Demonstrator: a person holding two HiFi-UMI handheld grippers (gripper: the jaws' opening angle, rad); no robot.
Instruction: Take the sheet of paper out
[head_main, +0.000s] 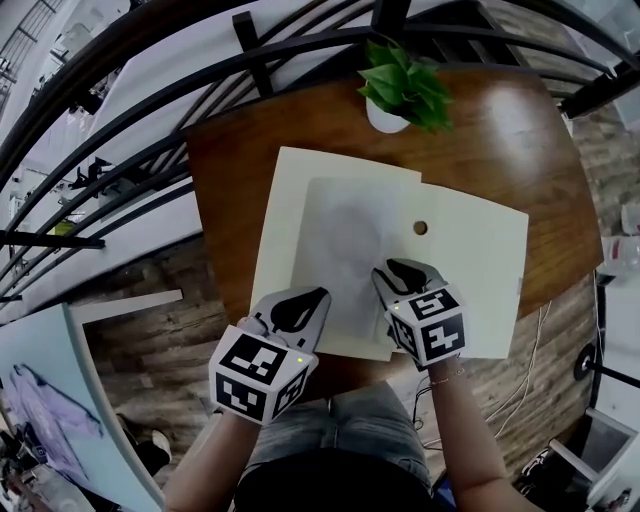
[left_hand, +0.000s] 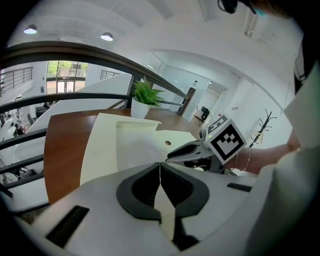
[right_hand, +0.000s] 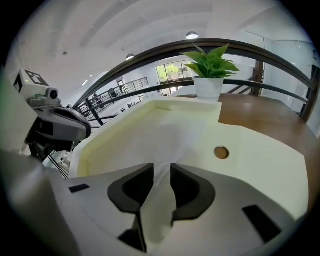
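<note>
A cream folder is lying open on the wooden worktop, reaching from its middle to its near edge. The sheet of paper is resting inside the folder, across the fold and mostly on the left panel. A grey shading on the sheet is too faint to read.

The right hand-held gripper is reaching in from the near edge. In the right gripper view its jaws are pressing on the near edge of the sheet, which is rising in a soft fold between the pads, so the right hand-held gripper is nearly closed on it.

The left hand-held gripper is sitting over the folder's near left part, just beside the sheet. In the left gripper view its jaws are meeting at the tips, with a cream strip of the folder showing between the pads. So the left hand-held gripper is pinching the folder's near edge.

A round hole is showing in the folder's right panel, beside the sheet's far right corner. A potted plant in a white pot is standing at the worktop's far edge, clear of the folder. A dark railing is curving behind it. The only print in view is the black-and-white square markers on each cube, which are carrying patterns rather than words.
</note>
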